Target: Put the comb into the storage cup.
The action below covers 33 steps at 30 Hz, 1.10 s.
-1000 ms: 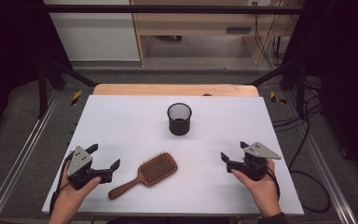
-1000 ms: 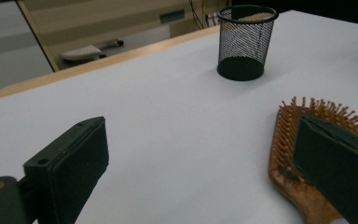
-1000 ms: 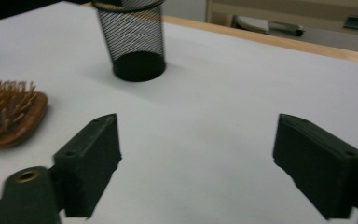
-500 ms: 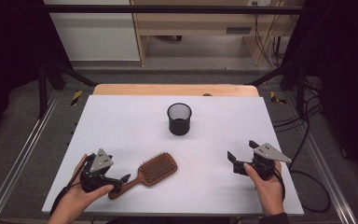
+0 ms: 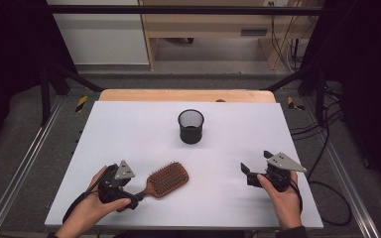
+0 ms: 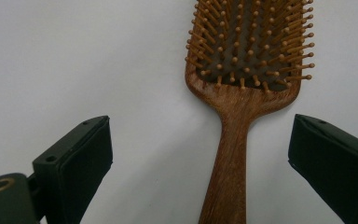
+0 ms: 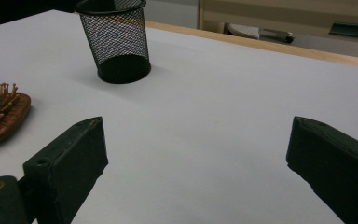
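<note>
Left gripper view: wooden paddle hairbrush (image 6: 242, 93), bristles up near the desk's (image 5: 129, 129) front-left edge; stiff, light, likely smooth. Left gripper (image 6: 200, 158) gapes, empty, straddling the narrow handle, the best hold.

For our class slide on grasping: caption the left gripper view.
Open left hand-held gripper straddles the brown wooden paddle hairbrush handle on the white table, pads not touching.
</note>
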### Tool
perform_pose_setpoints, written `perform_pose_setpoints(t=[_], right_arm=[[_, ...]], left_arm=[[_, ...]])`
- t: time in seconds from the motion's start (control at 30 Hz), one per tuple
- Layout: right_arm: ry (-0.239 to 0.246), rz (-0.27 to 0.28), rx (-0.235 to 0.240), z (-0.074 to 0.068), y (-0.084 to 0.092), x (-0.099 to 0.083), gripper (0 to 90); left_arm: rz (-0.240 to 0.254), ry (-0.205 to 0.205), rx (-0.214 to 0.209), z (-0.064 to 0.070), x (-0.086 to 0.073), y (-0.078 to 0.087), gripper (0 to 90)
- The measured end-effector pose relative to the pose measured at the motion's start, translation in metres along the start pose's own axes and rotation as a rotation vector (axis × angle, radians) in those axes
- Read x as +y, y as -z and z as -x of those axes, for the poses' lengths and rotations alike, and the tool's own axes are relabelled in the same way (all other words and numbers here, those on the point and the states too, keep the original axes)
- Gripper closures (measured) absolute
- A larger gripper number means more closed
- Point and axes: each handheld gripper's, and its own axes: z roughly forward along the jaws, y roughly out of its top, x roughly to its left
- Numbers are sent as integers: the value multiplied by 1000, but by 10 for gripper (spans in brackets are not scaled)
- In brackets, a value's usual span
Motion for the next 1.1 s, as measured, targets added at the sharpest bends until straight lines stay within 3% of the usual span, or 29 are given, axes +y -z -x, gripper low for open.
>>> perform_pose_setpoints(t=[0.2, 0.67, 0.93, 1.1], right_arm=[[-7, -2, -2, 1, 0, 0, 52], [-12, 4, -9, 4, 1, 0, 57], [-9, -1, -4, 3, 1, 0, 59], [-6, -5, -3, 2, 0, 0, 60]], left_arm=[[-37, -26, -17, 1, 0, -4, 62], [-77, -33, -45, 2, 3, -10, 86], [-112, -36, -72, 2, 2, -19, 157], [-134, -52, -110, 1, 3, -21, 280]])
